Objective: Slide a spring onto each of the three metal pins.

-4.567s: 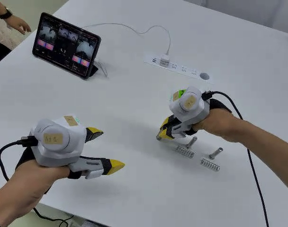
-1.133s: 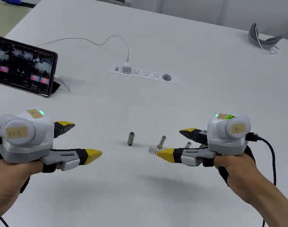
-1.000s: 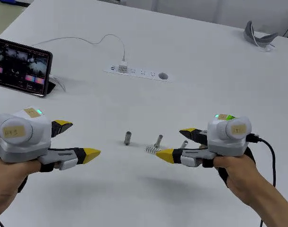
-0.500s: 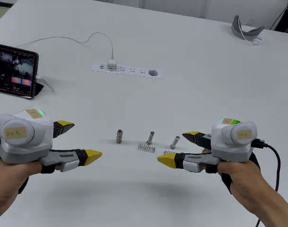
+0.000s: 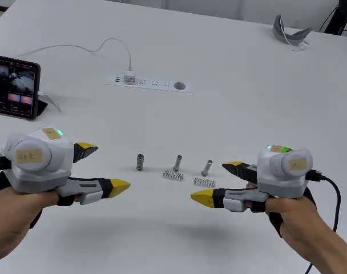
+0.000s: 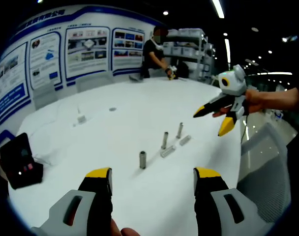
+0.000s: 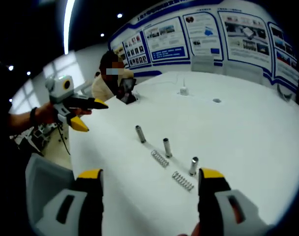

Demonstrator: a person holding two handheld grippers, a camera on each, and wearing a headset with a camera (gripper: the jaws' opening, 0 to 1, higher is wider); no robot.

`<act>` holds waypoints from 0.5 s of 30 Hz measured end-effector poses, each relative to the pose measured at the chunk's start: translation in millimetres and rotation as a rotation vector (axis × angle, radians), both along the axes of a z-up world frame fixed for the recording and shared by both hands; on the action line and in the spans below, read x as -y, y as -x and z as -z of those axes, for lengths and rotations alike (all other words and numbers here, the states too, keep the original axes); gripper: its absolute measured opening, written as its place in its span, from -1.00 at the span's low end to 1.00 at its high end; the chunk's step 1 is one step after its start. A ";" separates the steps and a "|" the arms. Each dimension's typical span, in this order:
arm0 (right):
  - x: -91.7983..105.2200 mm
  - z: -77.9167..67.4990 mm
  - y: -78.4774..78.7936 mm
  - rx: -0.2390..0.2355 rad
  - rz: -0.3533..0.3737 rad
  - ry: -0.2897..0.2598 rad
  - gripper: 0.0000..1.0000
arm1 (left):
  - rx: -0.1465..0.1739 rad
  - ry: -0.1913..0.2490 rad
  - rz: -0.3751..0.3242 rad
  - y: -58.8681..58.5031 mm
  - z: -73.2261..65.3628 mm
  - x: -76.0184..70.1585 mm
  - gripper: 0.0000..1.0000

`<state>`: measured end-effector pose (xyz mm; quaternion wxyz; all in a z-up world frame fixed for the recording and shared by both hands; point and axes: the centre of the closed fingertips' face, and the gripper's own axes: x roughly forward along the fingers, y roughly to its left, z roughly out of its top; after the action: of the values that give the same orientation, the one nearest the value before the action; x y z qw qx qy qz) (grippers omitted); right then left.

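The white table [image 5: 247, 85] carries everything, and the middle pin [image 5: 177, 162] of an upright row of three serves as the marker.

The left gripper [image 5: 109, 167] hovers well to the person's left of the middle pin, jaws spread wide and holding nothing. The right gripper [image 5: 212, 181] hovers to its right and a little nearer the person, jaws also wide and empty.

The left pin [image 5: 140, 162], beside the middle pin on its left, looks ribbed along its shaft, so it seems to wear a spring already. The middle pin and the right pin [image 5: 207, 167] show bare, smooth shafts. One loose spring [image 5: 173, 175] lies flat just in front of the middle pin, almost at its foot. A second loose spring [image 5: 204, 182] lies to the right of that, just in front of the right pin. By this reading, one pin of three is done and two are left, each with its spring close by.

Around them, a tablet [image 5: 12, 85] stands far to the left of the middle pin, and a power strip [image 5: 148, 83] with a plugged-in white cable [image 5: 99, 45] lies well behind it. A grey curved object [image 5: 290, 33] sits far behind it and to the right. Nothing lies between either gripper and the loose springs, so the way in looks open.
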<state>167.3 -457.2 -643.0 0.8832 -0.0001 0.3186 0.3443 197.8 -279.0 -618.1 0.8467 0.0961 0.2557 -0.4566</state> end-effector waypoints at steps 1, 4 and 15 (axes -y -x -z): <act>0.6 0.3 1.2 0.000 0.002 0.000 0.62 | -0.001 -0.001 0.005 1.1 0.5 1.5 0.37; 3.9 2.2 5.0 -0.001 0.010 0.006 0.63 | -0.001 -0.010 0.026 4.9 2.9 7.2 0.38; 16.6 4.8 17.0 -0.009 0.044 -0.017 0.65 | -0.004 -0.006 0.086 7.4 2.1 28.2 0.41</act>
<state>150.3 -473.7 -647.8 0.8889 0.0158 0.3197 0.3276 190.3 -307.1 -620.1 0.8256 0.1087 0.2543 -0.4918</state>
